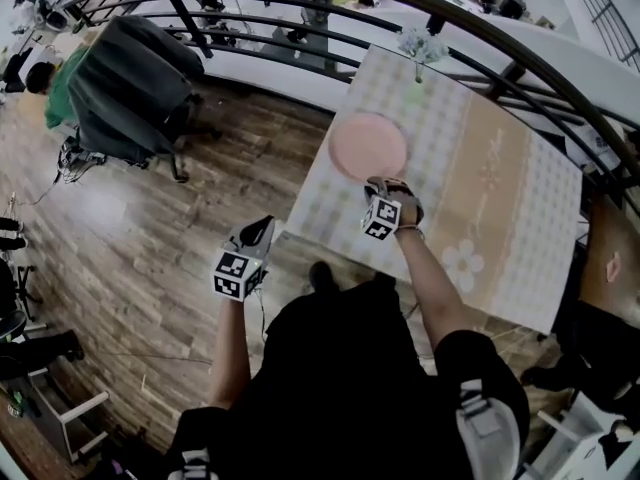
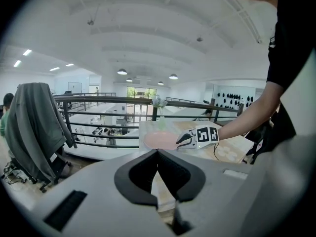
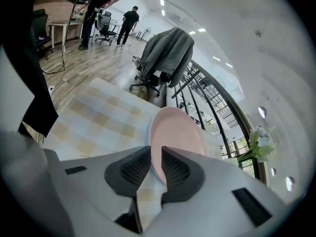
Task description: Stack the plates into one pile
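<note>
While the checked table (image 1: 500,168) beside a railing (image 2: 108,99) bears plates (image 1: 368,145), right jaws gape, left jaws shut.

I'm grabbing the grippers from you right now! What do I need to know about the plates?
Left gripper: shut, empty, held off the table's near corner, over the floor.
Right gripper: open, jaws apart around the near rim of the pile of pink plates; the pads do not seem to press it.
Plates: the pile sits on the checked tablecloth, on the side toward the flower vase.
Done: the pile looks made; no loose plate shows on the table.
Left: probably just draw the right gripper back without nudging the pile.
</note>
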The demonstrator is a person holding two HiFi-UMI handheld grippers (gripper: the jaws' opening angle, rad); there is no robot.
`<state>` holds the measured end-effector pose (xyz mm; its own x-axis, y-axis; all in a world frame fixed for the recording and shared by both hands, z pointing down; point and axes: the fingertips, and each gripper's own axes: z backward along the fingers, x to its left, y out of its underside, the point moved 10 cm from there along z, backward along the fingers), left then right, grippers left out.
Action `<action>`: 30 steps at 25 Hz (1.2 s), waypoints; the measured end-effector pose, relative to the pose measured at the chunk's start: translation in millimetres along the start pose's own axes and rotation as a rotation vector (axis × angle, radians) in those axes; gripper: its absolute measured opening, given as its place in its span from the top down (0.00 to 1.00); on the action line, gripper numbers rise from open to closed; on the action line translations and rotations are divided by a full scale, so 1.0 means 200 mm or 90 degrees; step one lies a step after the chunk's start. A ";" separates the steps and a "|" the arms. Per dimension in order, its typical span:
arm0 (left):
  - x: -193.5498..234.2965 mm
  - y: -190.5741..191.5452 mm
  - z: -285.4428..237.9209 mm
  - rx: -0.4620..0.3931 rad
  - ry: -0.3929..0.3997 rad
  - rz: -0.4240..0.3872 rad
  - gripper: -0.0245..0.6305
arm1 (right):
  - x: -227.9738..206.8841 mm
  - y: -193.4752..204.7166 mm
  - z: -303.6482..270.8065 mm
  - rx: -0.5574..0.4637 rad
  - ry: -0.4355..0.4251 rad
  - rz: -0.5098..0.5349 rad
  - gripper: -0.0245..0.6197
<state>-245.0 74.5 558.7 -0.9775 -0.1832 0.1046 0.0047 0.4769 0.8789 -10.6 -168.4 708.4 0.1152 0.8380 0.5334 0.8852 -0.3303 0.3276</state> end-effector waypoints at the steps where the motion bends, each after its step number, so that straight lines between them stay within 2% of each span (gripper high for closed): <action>1: -0.02 -0.01 -0.01 -0.002 0.001 0.001 0.96 | 0.00 0.02 0.02 -0.003 0.000 -0.008 0.87; 3: -0.06 -0.02 -0.03 -0.003 0.001 0.003 0.96 | -0.02 0.06 0.08 -0.019 -0.009 -0.030 0.96; 19: -0.53 -0.18 -0.28 -0.010 -0.008 0.003 0.96 | -0.21 0.39 0.51 -0.181 -0.100 -0.203 0.97; 30: -0.76 -0.21 -0.37 -0.008 -0.031 0.008 0.96 | -0.26 0.53 0.70 -0.280 -0.124 -0.267 0.97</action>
<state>-80.9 19.9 540.4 -0.9864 -0.1353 0.0935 0.0197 0.4674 0.8838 141.0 -186.6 606.2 -0.0851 0.9847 0.1521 0.6094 -0.0694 0.7898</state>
